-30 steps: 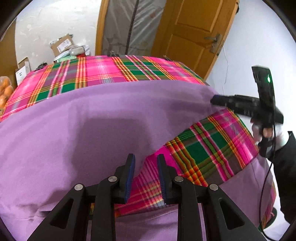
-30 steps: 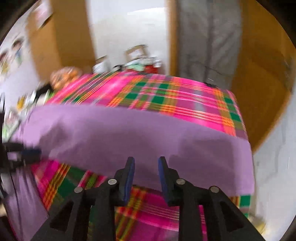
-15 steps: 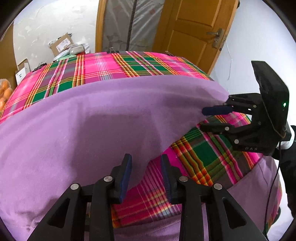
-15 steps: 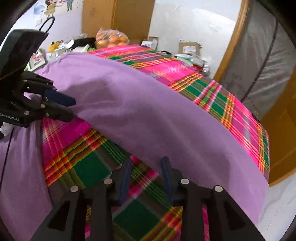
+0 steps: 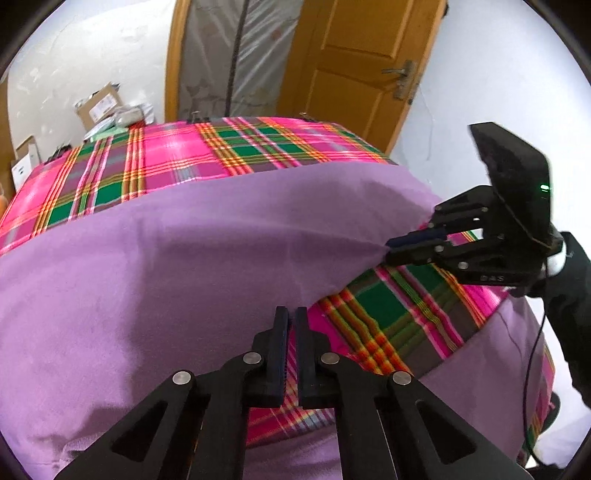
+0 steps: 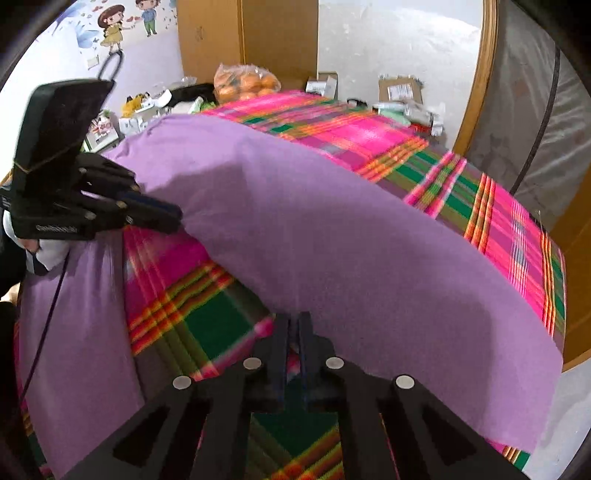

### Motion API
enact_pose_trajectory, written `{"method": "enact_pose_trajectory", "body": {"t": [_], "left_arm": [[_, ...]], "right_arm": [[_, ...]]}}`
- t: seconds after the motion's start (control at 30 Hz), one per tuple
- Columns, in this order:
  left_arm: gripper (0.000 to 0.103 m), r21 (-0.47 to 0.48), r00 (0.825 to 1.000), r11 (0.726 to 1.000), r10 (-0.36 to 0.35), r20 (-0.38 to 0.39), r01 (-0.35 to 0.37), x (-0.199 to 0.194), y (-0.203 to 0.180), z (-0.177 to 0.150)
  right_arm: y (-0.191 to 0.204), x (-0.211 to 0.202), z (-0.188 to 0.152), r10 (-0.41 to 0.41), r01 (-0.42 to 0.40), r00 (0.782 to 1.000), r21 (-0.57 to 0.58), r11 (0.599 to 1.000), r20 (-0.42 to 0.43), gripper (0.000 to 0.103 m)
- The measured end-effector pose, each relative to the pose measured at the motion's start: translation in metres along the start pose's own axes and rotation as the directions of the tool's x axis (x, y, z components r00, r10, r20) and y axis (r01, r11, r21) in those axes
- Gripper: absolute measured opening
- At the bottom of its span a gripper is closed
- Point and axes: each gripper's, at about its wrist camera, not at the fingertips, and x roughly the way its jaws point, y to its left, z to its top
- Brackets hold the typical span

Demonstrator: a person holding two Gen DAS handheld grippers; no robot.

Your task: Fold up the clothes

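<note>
purple cloth (image 5: pixel 177 280) lies spread across the plaid-covered table (image 5: pixel 207 155), filling the centre and lower left of the left wrist view; a second purple part hangs over the table's near side at lower right, with a plaid strip bare between the two.

change since half a second ago: both grippers had their fingers parted then; now both are pinched together. left gripper (image 5: pixel 290 314), bottom centre of its own view, is clenched on the fold edge of the purple cloth, only a thin slit showing between the pads. right gripper (image 6: pixel 291 319), bottom centre of its own view, is likewise clamped on the cloth edge where purple meets plaid. in the left wrist view the right gripper (image 5: pixel 389 248) sits at mid right, tips closed on the cloth's right edge; in the right wrist view the left gripper (image 6: pixel 175 218) sits at mid left, tips on the cloth's left edge.

containers: a clear bag of oranges (image 6: pixel 245 83) rests at the table's far end, upper centre of the right wrist view. cardboard boxes (image 5: pixel 99 107) sit against the wall at upper left of the left wrist view; contents cannot be told.

surroundings: wooden door (image 5: pixel 354 55) at upper right behind the table, a cartoon wall sticker (image 6: pixel 110 29) at upper left of the right wrist view, small clutter beside the oranges. a dark sleeve (image 5: pixel 569 288) shows at the right edge. nothing lies on the purple cloth.
</note>
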Motion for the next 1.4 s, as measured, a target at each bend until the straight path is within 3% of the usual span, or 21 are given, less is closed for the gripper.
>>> {"method": "enact_pose_trajectory", "body": {"t": [0.17, 0.27, 0.33, 0.43, 0.6, 0.7, 0.73, 0.87, 0.97, 1.07, 1.23, 1.4], "left_arm": [[0.003, -0.021, 1.0, 1.0, -0.015, 0.004, 0.015, -0.007, 0.005, -0.003], [0.003, -0.058, 1.0, 0.998, 0.011, 0.016, -0.01, -0.011, 0.012, -0.001], [0.003, -0.092, 1.0, 0.996, 0.02, 0.025, -0.017, -0.012, 0.017, 0.0], [0.004, -0.112, 0.999, 0.993, 0.028, 0.03, -0.025, -0.015, 0.019, 0.0], [0.012, -0.139, 0.996, 0.99, 0.049, 0.072, -0.039, -0.021, 0.016, 0.009], [0.015, -0.152, 0.994, 0.988, 0.043, 0.099, -0.028, -0.022, 0.011, 0.017], [0.015, -0.152, 0.994, 0.988, 0.037, 0.103, -0.021, -0.021, 0.009, 0.019], [0.015, -0.139, 0.995, 0.99, 0.022, 0.097, -0.008, -0.014, 0.002, 0.024], [0.015, -0.136, 0.996, 0.991, 0.023, 0.088, -0.011, -0.009, 0.0, 0.025], [0.015, -0.142, 0.996, 0.99, 0.032, 0.082, -0.021, -0.006, 0.002, 0.024], [0.015, -0.166, 0.996, 0.985, 0.066, 0.063, -0.055, 0.0, 0.013, 0.021], [0.015, -0.177, 0.995, 0.979, 0.101, -0.017, -0.103, 0.014, 0.021, 0.016]], "right_arm": [[-0.015, -0.015, -0.004, -0.023, 0.017, 0.997, 0.082, 0.996, 0.071, 0.018], [-0.034, -0.021, -0.006, -0.106, 0.088, 0.99, 0.177, 0.98, 0.093, 0.018], [-0.059, -0.026, -0.012, -0.18, 0.148, 0.98, 0.283, 0.948, 0.091, 0.02], [-0.107, -0.036, -0.027, -0.284, 0.219, 0.956, 0.463, 0.859, 0.075, 0.032], [-0.185, -0.053, -0.059, -0.4, 0.292, 0.916, 0.665, 0.687, 0.012, 0.037], [-0.223, -0.056, -0.081, -0.404, 0.275, 0.915, 0.761, 0.588, -0.019, 0.038], [-0.229, -0.056, -0.084, -0.4, 0.271, 0.916, 0.772, 0.574, -0.024, 0.039], [-0.241, -0.054, -0.087, -0.389, 0.271, 0.92, 0.78, 0.564, -0.039, 0.037], [-0.251, -0.053, -0.089, -0.381, 0.272, 0.923, 0.786, 0.556, -0.05, 0.002], [-0.258, -0.052, -0.09, -0.38, 0.279, 0.923, 0.788, 0.548, -0.062, 0.003], [-0.257, -0.052, -0.081, -0.426, 0.326, 0.901, 0.776, 0.54, -0.082, 0.003], [-0.254, -0.053, -0.074, -0.47, 0.367, 0.878, 0.761, 0.535, -0.093, 0.006]]}}
